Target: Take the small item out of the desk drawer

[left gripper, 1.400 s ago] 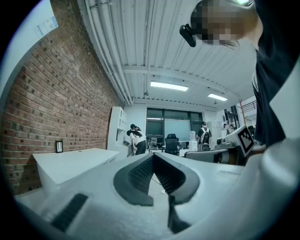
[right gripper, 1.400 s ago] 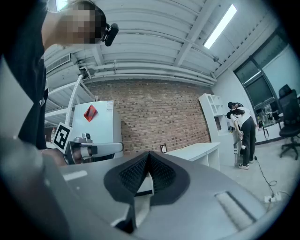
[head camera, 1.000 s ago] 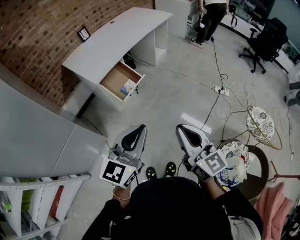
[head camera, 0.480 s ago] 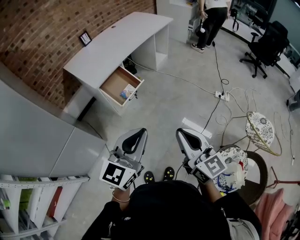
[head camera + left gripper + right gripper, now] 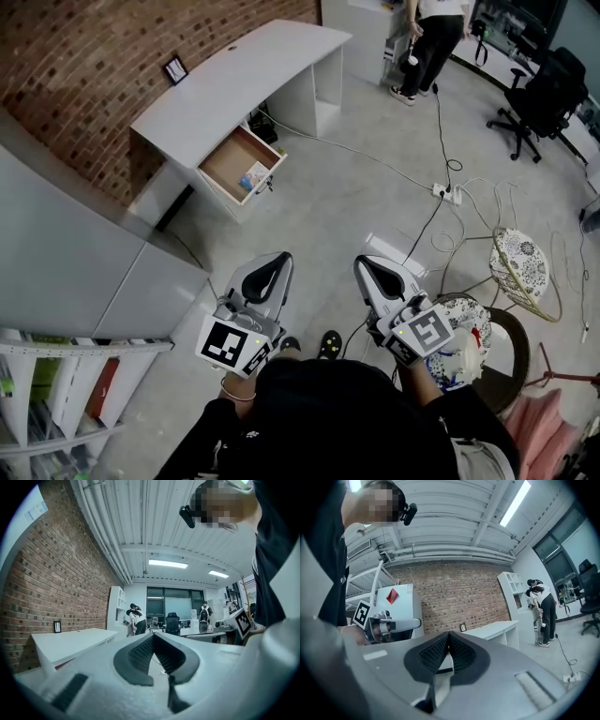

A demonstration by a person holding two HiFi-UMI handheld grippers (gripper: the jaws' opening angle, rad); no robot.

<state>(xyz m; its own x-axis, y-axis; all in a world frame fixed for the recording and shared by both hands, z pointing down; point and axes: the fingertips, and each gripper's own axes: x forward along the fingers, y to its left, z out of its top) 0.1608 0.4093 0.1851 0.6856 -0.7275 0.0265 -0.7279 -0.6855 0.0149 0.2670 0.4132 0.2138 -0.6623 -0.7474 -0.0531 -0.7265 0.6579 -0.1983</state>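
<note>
- Jaws closed tight and empty on left gripper (image 5: pixel 268 273) and right gripper (image 5: pixel 377 274).
- Drawer (image 5: pixel 223 161) at eleven o'clock stands open, well apart; small item (image 5: pixel 255 176) inside, not yet reached.

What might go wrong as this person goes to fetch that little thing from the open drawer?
A cable trails over the floor from the desk to a power strip; a foot might catch on it. The item lies near the drawer's front corner, so a gripper may bump the wall. The left gripper and right gripper are both shut; unopened, one would only push the item.
</note>
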